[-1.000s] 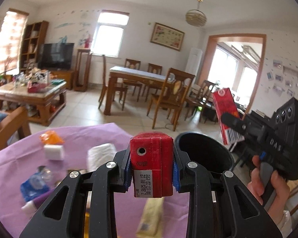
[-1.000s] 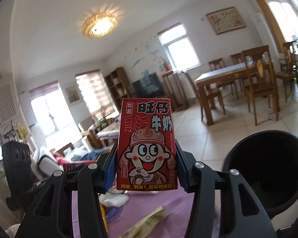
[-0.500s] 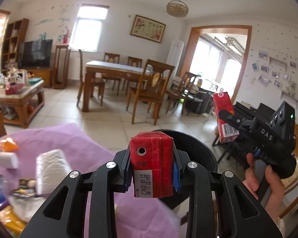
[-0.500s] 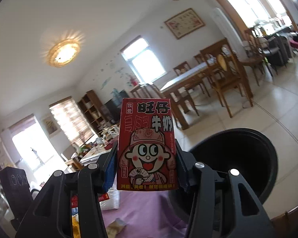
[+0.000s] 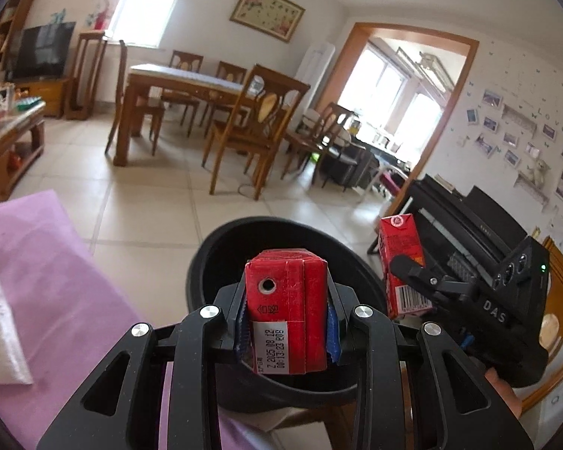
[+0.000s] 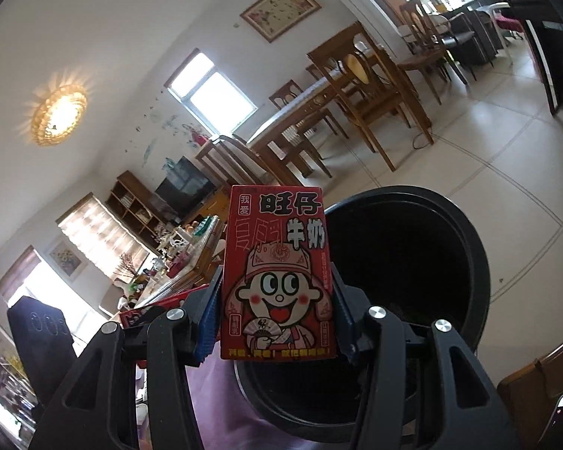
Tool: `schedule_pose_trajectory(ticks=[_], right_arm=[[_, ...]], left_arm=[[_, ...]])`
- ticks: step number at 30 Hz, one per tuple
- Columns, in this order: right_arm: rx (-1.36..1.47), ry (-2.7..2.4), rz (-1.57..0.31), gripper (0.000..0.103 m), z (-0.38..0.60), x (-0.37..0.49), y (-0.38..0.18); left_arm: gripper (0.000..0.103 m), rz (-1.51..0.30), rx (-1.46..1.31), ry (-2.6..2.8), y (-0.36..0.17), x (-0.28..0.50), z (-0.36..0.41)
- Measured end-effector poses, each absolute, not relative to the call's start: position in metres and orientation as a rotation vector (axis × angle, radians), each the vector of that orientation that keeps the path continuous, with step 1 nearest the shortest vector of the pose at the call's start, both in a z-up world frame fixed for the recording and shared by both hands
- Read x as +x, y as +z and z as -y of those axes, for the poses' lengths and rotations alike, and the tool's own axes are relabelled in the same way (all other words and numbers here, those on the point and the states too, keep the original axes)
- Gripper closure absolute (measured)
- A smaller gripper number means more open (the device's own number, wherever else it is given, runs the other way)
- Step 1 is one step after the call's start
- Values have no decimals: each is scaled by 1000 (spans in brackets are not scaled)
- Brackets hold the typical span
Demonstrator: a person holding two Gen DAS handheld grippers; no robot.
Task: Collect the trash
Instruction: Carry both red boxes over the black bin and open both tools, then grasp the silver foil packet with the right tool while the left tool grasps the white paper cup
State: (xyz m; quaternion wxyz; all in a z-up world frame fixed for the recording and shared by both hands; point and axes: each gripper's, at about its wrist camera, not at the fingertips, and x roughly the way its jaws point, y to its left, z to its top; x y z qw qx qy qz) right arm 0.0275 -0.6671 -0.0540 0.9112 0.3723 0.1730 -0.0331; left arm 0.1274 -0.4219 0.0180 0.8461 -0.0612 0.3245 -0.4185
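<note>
Between each tool's (image 5: 287, 332) pads: milk carton (image 5: 286, 309).

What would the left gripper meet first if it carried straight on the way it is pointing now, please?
Probably the black trash bin: the left gripper, shut on a red milk carton, points into the bin's open mouth. Depth is unclear, so the far inner wall is only my guess.

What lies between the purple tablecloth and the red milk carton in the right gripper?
In the left wrist view, the black round bin and the left gripper with its own red carton.
</note>
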Motion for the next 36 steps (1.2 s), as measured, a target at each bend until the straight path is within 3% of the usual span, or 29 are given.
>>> schedule_pose_trajectory(ticks=[4,5,6,7,9,17,23,29,32,36], right_arm=[[780,-65,-361,51,670,24,-57],[780,-64,-363,42,670,24,-55],[782,-59,-364,29,669,24,-56],[785,-59,-362,25,667,23,-55],[784,-62,-357,24,666,22,-54],[748,-45,-357,24,657,21,-47],[683,6,-392,24,630,32,-41],[585,94,-469,11,576,55,-35],[526,156,-528,5,536,64,-34],[386,217,-633,5,480,86,-30]], left_arm=[[72,-695,-106,-886,10,132,437],[70,-693,-96,-880,8,133,439],[60,-691,-88,-876,8,134,440],[40,-685,-81,-868,10,131,444],[19,-658,-79,-841,16,128,440],[19,-629,-104,-815,36,114,398],[19,-626,-153,-734,48,112,323],[19,-655,-197,-509,57,139,206],[13,-685,-136,-348,56,157,151],[13,-800,-33,-184,32,199,94]])
